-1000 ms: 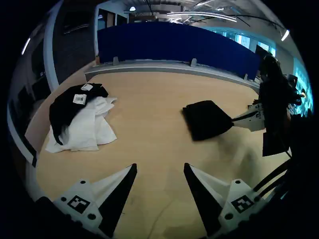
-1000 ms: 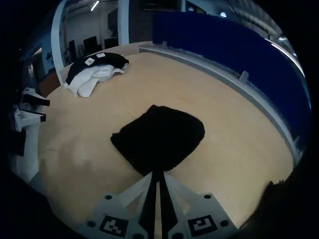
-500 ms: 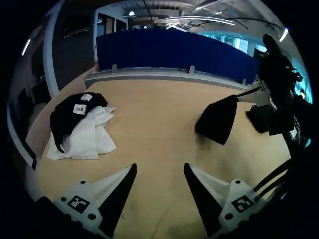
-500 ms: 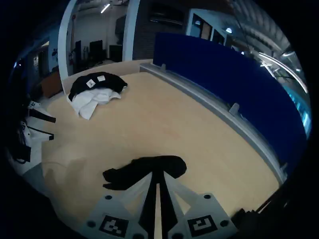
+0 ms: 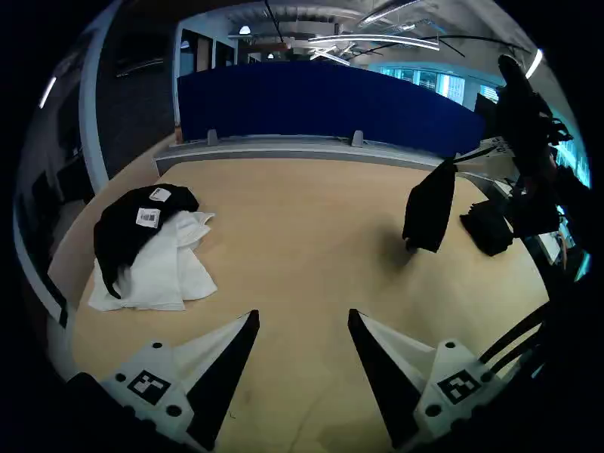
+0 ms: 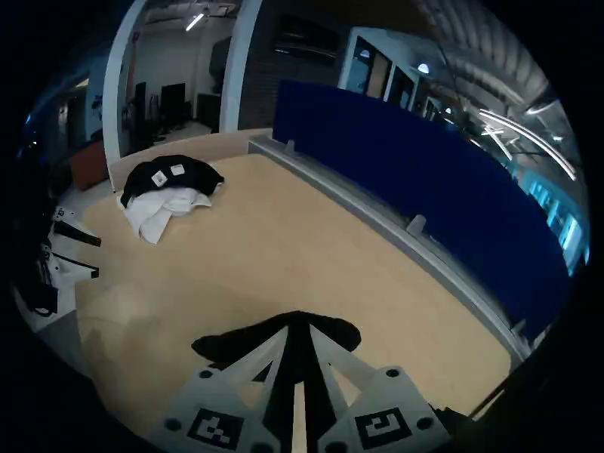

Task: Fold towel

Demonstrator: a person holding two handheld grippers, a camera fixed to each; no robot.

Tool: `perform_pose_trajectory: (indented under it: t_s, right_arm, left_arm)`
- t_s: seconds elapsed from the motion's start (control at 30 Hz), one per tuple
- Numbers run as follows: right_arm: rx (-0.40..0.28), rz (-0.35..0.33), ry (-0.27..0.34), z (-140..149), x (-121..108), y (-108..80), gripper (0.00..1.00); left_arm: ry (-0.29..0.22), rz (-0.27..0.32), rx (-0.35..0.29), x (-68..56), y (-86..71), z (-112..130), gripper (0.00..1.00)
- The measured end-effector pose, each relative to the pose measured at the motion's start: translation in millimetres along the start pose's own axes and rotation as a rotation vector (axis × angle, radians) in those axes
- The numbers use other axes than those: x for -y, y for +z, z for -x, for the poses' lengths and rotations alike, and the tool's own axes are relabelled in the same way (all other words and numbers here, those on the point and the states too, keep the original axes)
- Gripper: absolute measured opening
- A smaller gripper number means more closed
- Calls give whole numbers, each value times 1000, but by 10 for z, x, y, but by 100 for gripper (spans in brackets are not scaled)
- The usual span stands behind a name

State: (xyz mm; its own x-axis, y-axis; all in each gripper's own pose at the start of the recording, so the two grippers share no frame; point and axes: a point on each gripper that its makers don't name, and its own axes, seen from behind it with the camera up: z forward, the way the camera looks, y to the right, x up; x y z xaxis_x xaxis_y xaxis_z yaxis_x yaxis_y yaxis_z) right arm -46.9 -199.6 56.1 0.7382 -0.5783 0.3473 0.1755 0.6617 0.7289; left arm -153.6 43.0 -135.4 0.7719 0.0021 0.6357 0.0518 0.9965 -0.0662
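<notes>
Two hand-held grippers [image 5: 302,312] [image 6: 301,332], one hanging black towel [image 5: 429,208], one dark stack [image 5: 487,226], one cloth pile [image 5: 151,241], one table [image 5: 302,226].

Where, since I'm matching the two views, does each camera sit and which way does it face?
Left gripper view: on the left gripper, low over the table, facing the blue partition; its open fingers below, right gripper far right dangling the black towel.
Right gripper view: on the right gripper, held high, looking down across the table; its fingers shut on the towel.
Shared: table, partition, cloth pile.
</notes>
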Motion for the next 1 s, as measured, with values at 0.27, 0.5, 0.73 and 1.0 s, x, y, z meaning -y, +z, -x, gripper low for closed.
perform_pose_trajectory:
  t_s: [0.27, 0.5, 0.73, 1.0]
  right_arm:
    - [-10, 25, 27, 10, -269, -144, 4]
    - [-2, 60, 41, 87, -643, -323, 4]
    - [26, 109, 40, 248, -1128, -535, 4]
    - [51, 170, 68, 472, -1710, -763, 4]
  left_arm:
    - [7, 12, 1, -69, 29, -26, 87]
    - [13, 21, 6, -127, 52, -50, 87]
    - [17, 30, 17, -211, 95, -62, 87]
    - [26, 28, 24, -260, 119, -65, 87]
